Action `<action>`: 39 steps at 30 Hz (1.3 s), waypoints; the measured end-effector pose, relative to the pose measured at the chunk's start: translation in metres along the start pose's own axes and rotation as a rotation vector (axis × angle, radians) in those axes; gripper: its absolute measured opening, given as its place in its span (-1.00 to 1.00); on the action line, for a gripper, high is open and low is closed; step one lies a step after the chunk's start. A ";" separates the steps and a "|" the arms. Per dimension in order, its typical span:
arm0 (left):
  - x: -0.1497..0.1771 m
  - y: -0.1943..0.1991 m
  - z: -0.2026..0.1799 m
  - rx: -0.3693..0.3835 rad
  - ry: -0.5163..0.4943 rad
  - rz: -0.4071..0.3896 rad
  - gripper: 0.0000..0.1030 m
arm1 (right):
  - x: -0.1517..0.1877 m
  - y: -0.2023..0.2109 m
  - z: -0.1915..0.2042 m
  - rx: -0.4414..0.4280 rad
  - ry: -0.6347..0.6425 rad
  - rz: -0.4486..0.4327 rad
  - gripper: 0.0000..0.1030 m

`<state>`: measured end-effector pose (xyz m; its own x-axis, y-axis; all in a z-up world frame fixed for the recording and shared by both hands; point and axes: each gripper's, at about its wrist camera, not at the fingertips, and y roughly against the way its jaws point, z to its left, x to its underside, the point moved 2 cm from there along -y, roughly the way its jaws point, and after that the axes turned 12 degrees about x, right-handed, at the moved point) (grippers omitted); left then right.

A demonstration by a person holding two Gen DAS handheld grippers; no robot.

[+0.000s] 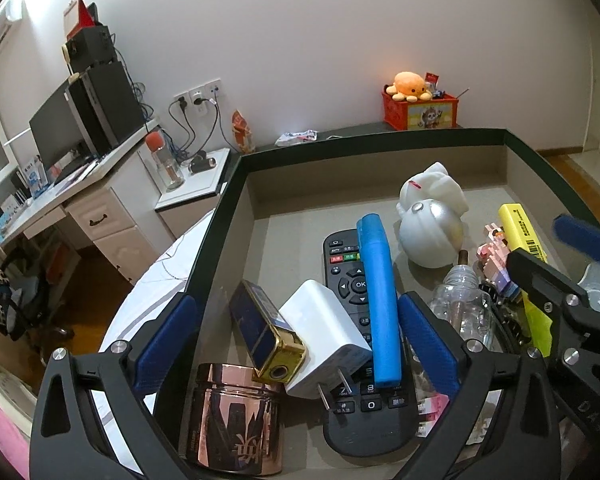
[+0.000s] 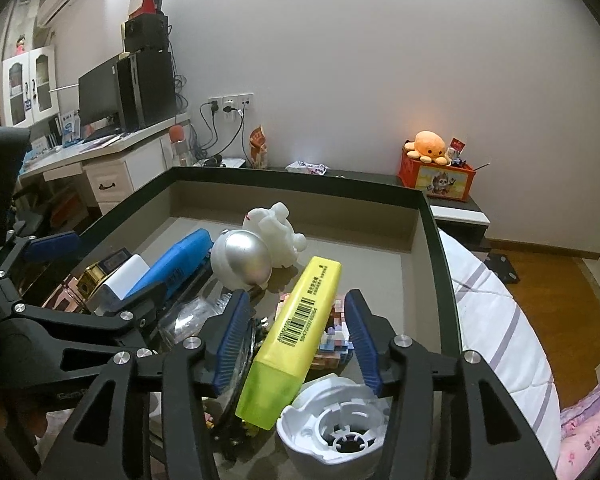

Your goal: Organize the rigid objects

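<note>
Left hand-held gripper point(image 1: 296, 330) is hanging wide open over the charger point(image 1: 324, 332) by the tray's point(image 1: 228, 216) left wall. Right hand-held gripper point(image 2: 298, 334) is gaping, unclamped, around the highlighter point(image 2: 292, 336); the tray's far end is lying bare.

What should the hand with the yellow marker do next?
Probably lift the right gripper straight up and back. Its fingers stand apart on either side of the yellow highlighter without pressing it, and the highlighter already lies in the tray on the other things, so it looks let go.
</note>
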<state>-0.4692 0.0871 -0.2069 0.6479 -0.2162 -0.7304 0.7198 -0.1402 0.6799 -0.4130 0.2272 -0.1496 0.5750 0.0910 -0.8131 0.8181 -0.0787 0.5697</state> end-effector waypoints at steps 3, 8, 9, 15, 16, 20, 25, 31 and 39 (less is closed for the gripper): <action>0.001 -0.001 -0.001 0.004 -0.003 0.002 0.99 | 0.000 0.002 -0.009 0.020 -0.048 -0.009 0.57; 0.001 0.000 -0.002 0.006 0.001 -0.007 0.99 | 0.000 0.005 -0.007 0.016 -0.043 -0.024 0.57; 0.001 0.001 -0.001 0.013 0.007 -0.008 0.99 | -0.001 0.007 -0.007 0.014 -0.044 -0.029 0.57; 0.001 0.004 0.001 0.029 0.019 -0.020 0.99 | 0.000 0.014 -0.012 0.045 -0.062 -0.031 0.60; 0.000 0.005 0.002 0.030 0.023 -0.028 0.99 | -0.001 0.015 -0.013 0.058 -0.066 -0.030 0.61; 0.003 0.002 0.003 0.097 0.045 -0.005 0.99 | -0.003 0.027 -0.016 0.068 -0.093 -0.045 0.86; 0.009 0.020 0.006 0.136 0.087 -0.017 0.99 | -0.005 0.051 -0.016 0.096 -0.076 -0.087 1.00; 0.014 0.057 0.021 0.122 0.178 -0.055 0.99 | -0.006 0.085 -0.024 0.120 -0.094 -0.126 1.00; 0.027 0.111 0.017 0.114 0.191 -0.097 0.99 | 0.002 0.119 -0.019 0.136 -0.083 -0.134 1.00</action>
<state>-0.3761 0.0490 -0.1496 0.6206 -0.0115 -0.7841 0.7549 -0.2616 0.6013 -0.3140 0.2373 -0.0813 0.4534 0.0278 -0.8909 0.8748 -0.2055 0.4388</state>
